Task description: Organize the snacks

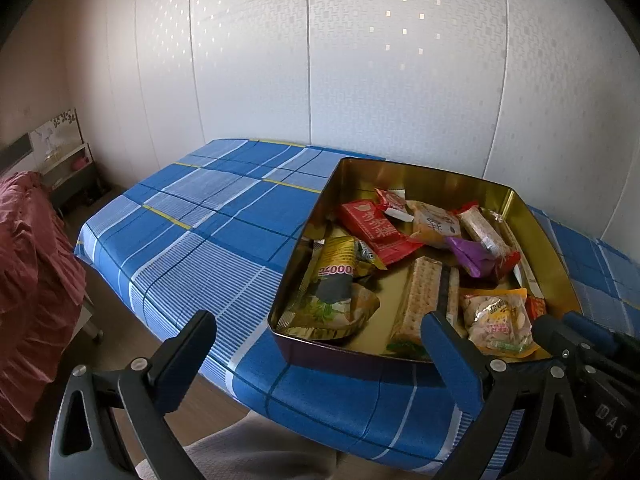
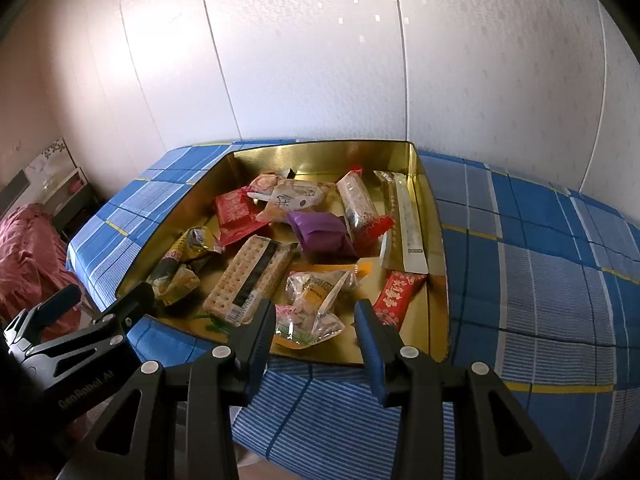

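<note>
A gold tin (image 1: 312, 224) (image 2: 434, 216) on the blue checked tablecloth holds several wrapped snacks: a cracker pack (image 1: 418, 298) (image 2: 250, 276), a red packet (image 1: 374, 228) (image 2: 234, 212), a purple packet (image 1: 470, 258) (image 2: 320, 232), a yellow-green bag (image 1: 334, 284) (image 2: 180, 268) and a clear orange-edged bag (image 1: 500, 320) (image 2: 316, 304). My left gripper (image 1: 320, 336) is open and empty at the tin's near-left corner. My right gripper (image 2: 316, 322) is open and empty, just above the tin's near rim over the clear bag. It also shows in the left wrist view (image 1: 576, 344).
The table (image 1: 208, 216) (image 2: 540, 280) stands against a white panelled wall. A red cloth-covered seat (image 1: 36, 272) and a small shelf (image 1: 68, 168) are to the left. The table's near edge drops to the floor below both grippers.
</note>
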A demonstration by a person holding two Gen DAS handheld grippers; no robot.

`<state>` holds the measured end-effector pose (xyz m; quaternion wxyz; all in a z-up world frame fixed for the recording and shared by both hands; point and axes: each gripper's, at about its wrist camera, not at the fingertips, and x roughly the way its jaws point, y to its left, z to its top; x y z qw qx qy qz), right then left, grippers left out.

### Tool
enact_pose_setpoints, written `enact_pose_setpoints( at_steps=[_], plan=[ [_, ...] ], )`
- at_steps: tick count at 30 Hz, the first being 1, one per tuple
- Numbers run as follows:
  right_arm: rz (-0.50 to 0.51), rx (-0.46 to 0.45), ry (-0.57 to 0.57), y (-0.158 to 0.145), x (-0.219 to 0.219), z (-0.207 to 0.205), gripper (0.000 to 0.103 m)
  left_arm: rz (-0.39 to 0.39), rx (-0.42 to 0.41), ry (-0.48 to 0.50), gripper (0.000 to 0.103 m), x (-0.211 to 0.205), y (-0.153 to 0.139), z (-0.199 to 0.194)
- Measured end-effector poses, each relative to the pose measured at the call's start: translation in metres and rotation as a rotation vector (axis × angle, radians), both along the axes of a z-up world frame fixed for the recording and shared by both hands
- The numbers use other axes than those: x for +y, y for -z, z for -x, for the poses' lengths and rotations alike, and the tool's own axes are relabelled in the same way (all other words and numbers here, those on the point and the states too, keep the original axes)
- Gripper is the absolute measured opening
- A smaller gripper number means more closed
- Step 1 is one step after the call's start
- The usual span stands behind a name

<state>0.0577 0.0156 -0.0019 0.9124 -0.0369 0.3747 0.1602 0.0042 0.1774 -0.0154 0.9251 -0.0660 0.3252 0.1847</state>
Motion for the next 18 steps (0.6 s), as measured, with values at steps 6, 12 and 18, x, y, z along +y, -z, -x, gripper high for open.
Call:
enact_pose_setpoints(
  at_steps=[6,12,18],
  plan=[
    [-0.002,-0.002,0.002,-0.0002,-0.0004,0.0004,0.041,0.009,0.0,0.015,0.103,-0.001,0.0004,0.0],
    [-0.005,-0.003,0.007,-0.0007,-0.0012,0.001,0.041,-0.004,-0.011,0.024,0.103,-0.0046,-0.0008,0.0001],
    [-0.011,0.003,0.012,0.0,-0.0022,0.0005,0.041,0.016,-0.005,0.031,0.103,-0.0019,0.0001,-0.0019]
  ],
)
